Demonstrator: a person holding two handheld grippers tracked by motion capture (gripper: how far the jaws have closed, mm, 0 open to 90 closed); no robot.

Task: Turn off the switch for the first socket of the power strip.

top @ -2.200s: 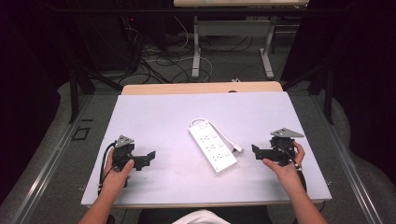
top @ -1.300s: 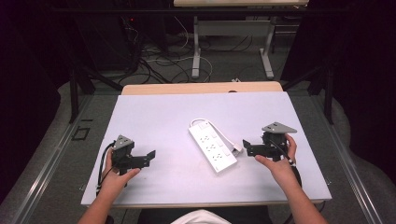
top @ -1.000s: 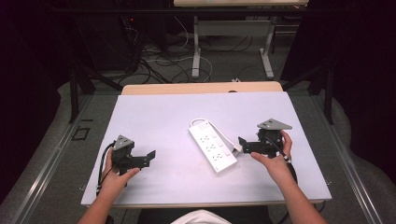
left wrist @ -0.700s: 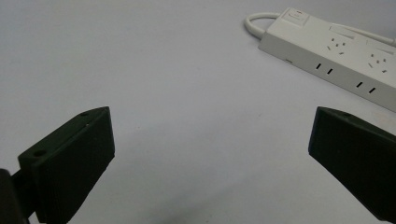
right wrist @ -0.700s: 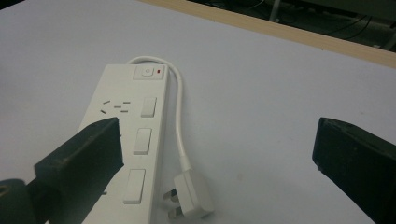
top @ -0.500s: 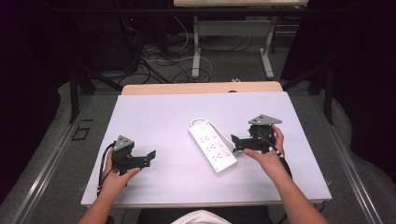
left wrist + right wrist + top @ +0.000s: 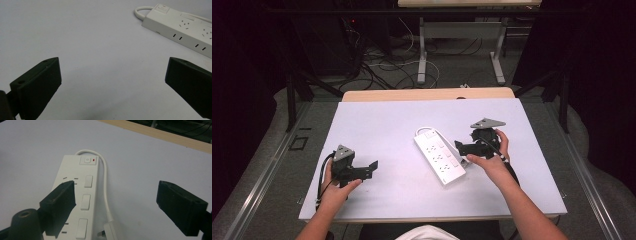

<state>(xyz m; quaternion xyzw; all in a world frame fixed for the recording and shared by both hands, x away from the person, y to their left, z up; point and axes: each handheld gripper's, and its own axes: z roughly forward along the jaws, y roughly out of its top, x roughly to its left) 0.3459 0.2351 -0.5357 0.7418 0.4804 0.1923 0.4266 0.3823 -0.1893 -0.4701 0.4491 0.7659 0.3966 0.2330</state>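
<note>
Reach step, by my reading: power strip at frame centre on table, right gripper jaws wide, just beside its right edge; left gripper spread, idle lower left; next likely needs aligning over plug.

No words, brand names or numbers can be read anywhere. The one sign is on the white power strip: its square master switch at the far end carries a small round power symbol, with a red indicator mark just to the right of it. The other rocker switches along the strip are blank.
</note>
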